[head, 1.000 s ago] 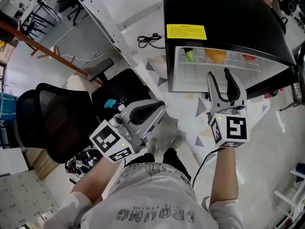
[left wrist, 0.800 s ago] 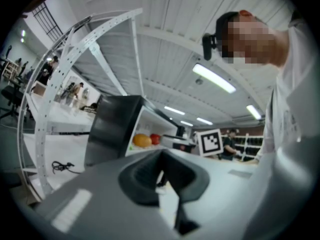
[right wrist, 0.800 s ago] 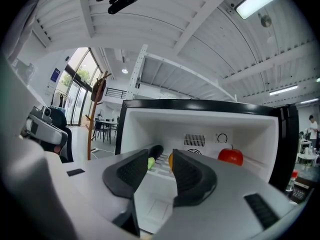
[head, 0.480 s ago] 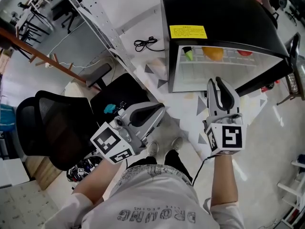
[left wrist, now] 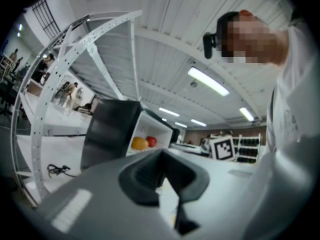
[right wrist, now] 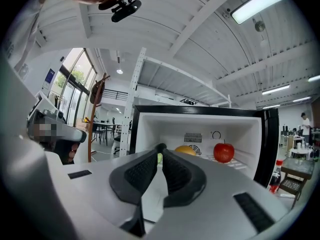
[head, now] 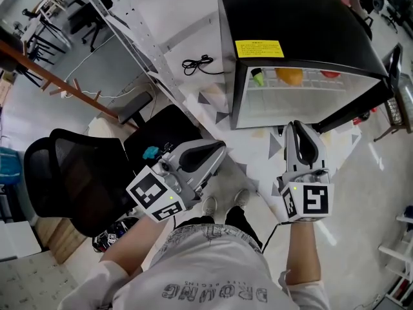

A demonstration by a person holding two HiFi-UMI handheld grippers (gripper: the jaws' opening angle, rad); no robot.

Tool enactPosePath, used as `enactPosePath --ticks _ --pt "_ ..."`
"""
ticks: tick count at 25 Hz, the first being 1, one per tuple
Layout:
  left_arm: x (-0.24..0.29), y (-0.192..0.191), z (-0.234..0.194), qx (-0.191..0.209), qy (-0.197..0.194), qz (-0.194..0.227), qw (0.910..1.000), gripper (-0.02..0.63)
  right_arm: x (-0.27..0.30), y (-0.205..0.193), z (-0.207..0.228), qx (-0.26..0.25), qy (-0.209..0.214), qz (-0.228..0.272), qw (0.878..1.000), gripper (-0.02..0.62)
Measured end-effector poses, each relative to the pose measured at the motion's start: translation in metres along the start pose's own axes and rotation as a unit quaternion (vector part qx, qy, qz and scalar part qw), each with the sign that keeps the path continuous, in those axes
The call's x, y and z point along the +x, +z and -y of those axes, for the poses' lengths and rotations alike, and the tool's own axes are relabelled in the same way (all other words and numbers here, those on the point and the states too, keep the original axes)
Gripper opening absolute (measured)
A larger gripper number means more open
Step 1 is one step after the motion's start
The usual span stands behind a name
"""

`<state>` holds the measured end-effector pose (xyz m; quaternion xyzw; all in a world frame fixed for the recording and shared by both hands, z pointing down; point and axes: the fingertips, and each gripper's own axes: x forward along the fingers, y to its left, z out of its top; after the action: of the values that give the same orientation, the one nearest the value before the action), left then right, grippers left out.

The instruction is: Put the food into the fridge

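Observation:
A black mini fridge [head: 303, 18] stands open on the floor ahead. On its white wire shelf lie a green item [head: 257, 76], an orange [head: 290, 75] and a red apple [head: 330, 74]. My right gripper [head: 298, 126] hangs just in front of the opening, pointing in; its jaws have just been closing and now meet with nothing between them. In the right gripper view the orange [right wrist: 186, 150] and apple [right wrist: 223, 152] sit beyond the right gripper [right wrist: 160, 148]. My left gripper [head: 219, 148] is shut and empty, off to the fridge's left; its view shows the fridge [left wrist: 107, 129] from the side.
A black mesh office chair [head: 71, 173] stands at the left. A perforated metal rack frame [head: 129, 37] runs along the fridge's left, with a coiled black cable [head: 197, 63] on the floor behind. The fridge door [head: 393, 63] stands open at the right, a bottle [right wrist: 276, 176] in it.
The right gripper's jaws went from wide apart to together, and it drew back a little from the fridge opening. The left gripper has hardly moved.

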<state>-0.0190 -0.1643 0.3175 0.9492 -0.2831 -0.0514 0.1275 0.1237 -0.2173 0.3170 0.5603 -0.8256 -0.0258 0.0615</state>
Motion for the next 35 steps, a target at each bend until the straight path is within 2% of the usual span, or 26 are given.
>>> enactPosePath --ticks 14,20,35 --pt "-0.006 0.008 -0.007 0.002 -0.01 0.005 0.9999 0.008 -0.019 -0.007 -0.012 0.022 0.004 -0.009 1.0 0.005" --pt "-0.005 0.007 -0.008 0.002 -0.015 0.004 0.9999 0.008 -0.027 -0.022 -0.015 0.036 -0.002 -0.024 0.999 0.005" --pt "0.0 0.003 0.0 0.008 -0.022 -0.004 0.9997 0.008 -0.034 -0.027 -0.013 0.042 -0.003 -0.028 0.999 0.005"
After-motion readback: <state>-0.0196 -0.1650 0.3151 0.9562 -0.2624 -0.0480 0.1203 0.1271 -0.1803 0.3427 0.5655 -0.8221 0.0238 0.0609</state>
